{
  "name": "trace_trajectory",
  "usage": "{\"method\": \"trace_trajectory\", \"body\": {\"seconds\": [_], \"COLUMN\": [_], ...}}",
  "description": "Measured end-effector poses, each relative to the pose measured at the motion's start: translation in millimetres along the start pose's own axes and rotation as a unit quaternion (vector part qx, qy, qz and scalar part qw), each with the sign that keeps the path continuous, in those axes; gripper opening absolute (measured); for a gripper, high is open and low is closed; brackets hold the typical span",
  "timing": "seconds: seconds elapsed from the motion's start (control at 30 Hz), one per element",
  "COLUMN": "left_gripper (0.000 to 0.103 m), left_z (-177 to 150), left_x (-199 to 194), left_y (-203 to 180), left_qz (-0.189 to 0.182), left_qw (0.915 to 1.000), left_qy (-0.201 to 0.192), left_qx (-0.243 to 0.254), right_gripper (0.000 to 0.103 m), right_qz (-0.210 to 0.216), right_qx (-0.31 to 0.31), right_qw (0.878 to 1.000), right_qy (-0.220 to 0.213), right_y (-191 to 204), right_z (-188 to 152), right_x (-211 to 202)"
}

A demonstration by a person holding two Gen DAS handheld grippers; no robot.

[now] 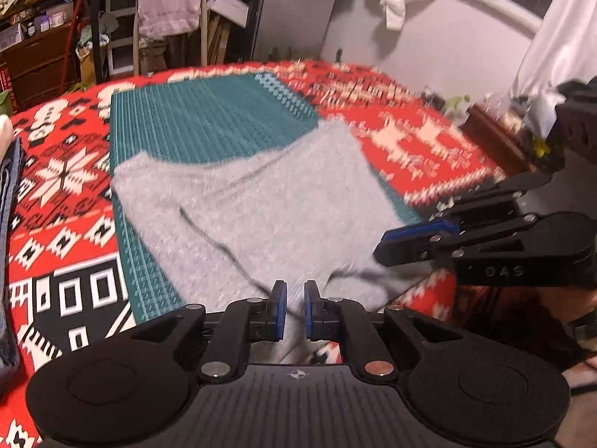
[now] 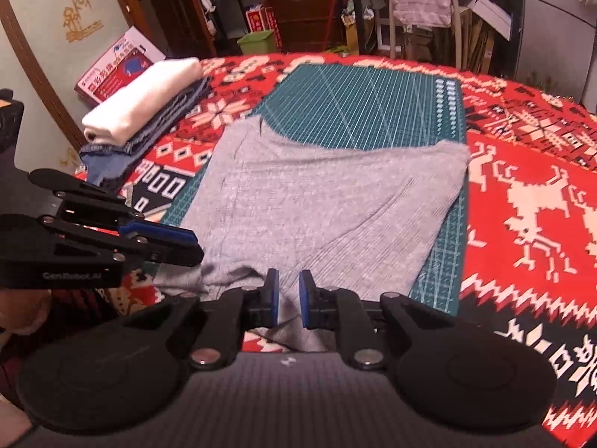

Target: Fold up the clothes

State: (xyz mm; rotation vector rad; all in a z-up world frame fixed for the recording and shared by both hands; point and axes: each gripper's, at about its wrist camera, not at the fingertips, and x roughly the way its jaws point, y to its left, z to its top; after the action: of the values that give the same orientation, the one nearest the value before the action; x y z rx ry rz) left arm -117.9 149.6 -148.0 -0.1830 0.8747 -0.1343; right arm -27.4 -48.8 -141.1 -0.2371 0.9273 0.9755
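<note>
A big red blanket [image 2: 522, 186] with white deer and snowflakes covers the bed. On it lies a green mat [image 2: 373, 100] with white lines. A grey shirt [image 2: 317, 205] lies spread on the mat, and its near edge hangs off the mat toward the person.

The shirt looks soft, thin and light. I think it will bend and flop, so it needs a hold in two places at once. The near edge and its corners look like the best spots to grab.

At the far left of the bed sits a pile of folded clothes [image 2: 141, 97], white on top and blue under it. Behind the bed there is a small green bin [image 2: 257, 42]; I cannot see what is in it.

The left gripper [image 1: 295, 308] has grey cloth between its blue pads, with a small gap showing. I cannot tell if it pinches. The right gripper [image 2: 289, 298] looks the same, so I cannot tell there either.
</note>
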Motion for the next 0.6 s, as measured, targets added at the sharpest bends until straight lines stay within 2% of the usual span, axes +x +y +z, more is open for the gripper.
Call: {"method": "trace_trajectory", "body": {"seconds": [0.2,0.33,0.43,0.6], "left_gripper": [0.008,0.008,0.008,0.008], "left_z": [11,3,0,9], "left_x": [24,42,36,19], "left_y": [-13,-10,-7,-4], "left_qz": [-0.011,-0.005,-0.006,-0.01], "left_qw": [0.9998,0.9994,0.9995,0.9999], "left_qy": [0.0,0.031,0.029,0.003], "left_qx": [0.015,0.012,0.008,-0.004], "right_gripper": [0.012,0.012,0.012,0.013], "right_qz": [-0.005,-0.012,-0.013,-0.02], "right_qx": [0.016,0.021,0.023,0.013], "right_qw": [1.0,1.0,1.0,1.0], "right_qy": [-0.004,0.008,0.016,-0.004], "right_y": [-3,-6,-8,-9], "right_z": [5,-1,-5,4], "right_x": [14,27,30,16]}}
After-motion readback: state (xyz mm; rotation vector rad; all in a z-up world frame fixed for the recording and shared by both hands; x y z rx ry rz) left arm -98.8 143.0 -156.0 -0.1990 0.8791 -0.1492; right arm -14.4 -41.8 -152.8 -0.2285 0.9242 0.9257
